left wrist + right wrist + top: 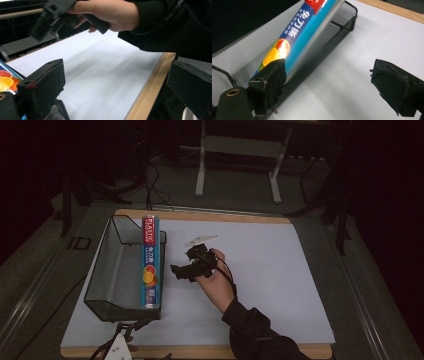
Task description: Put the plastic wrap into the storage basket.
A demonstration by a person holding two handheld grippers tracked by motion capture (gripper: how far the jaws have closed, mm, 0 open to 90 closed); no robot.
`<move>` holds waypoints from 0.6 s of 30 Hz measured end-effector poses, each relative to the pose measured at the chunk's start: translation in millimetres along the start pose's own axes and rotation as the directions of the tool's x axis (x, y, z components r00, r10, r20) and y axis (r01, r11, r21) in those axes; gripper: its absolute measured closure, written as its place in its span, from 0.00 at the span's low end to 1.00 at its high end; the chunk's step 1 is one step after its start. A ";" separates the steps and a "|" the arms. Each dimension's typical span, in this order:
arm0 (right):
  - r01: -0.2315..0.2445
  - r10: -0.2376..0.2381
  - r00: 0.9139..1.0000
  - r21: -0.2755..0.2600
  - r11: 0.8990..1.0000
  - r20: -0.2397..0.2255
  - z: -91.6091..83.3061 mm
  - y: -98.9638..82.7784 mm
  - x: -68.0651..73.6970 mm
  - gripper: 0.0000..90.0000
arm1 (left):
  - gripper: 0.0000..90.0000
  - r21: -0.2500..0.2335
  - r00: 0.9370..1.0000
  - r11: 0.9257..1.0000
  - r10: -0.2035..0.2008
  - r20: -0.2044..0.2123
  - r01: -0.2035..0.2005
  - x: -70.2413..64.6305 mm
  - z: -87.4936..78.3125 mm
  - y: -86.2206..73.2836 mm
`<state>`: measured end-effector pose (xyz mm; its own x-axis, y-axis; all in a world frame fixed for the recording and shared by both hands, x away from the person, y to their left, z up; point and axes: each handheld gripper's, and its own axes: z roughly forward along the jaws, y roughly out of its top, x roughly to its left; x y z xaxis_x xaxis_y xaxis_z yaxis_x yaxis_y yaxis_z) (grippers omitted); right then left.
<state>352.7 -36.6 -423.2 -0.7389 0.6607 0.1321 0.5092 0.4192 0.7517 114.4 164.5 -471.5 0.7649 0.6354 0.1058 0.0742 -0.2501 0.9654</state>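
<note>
Box [150, 262]: on basket [107, 270] right rim | Right gripper [181, 271]: jaws apart, empty, just beside box | Left gripper [131, 329]: apparently released | Step: approach square, clamp mid-box, avoid mesh.

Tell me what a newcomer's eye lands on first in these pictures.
First comes the bright blue plastic wrap box with its orange fruit picture, lying along the right wall of the black mesh basket on the left of the white table. Next comes the right gripper, just right of the basket in a hand, its jaws wide apart with nothing between them.
</note>
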 end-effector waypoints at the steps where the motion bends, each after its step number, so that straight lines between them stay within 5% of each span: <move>1: 0.003 -0.003 1.000 0.001 1.000 -0.002 -2.4 -2.4 -1.8 0.14 | 0.03 0.000 1.000 1.000 -0.001 0.001 0.001 -0.3 0.3 0.1; 3: -0.012 0.013 0.999 0.003 1.000 -0.029 -9.8 -9.2 -7.0 0.15 | 0.03 0.004 1.000 1.000 -0.002 -0.001 0.002 -0.6 1.4 -0.1; 18: -0.002 0.002 1.000 -0.045 0.999 -0.020 -47.9 -44.6 -25.5 0.14 | 0.03 0.021 1.000 1.000 0.001 -0.004 -0.001 -0.4 4.4 -0.6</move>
<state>327.7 -102.0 -429.1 -0.7470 0.6485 0.1464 0.4907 0.3893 0.7795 116.9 161.2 -473.1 0.7627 0.6378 0.1073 0.0872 -0.2658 0.9601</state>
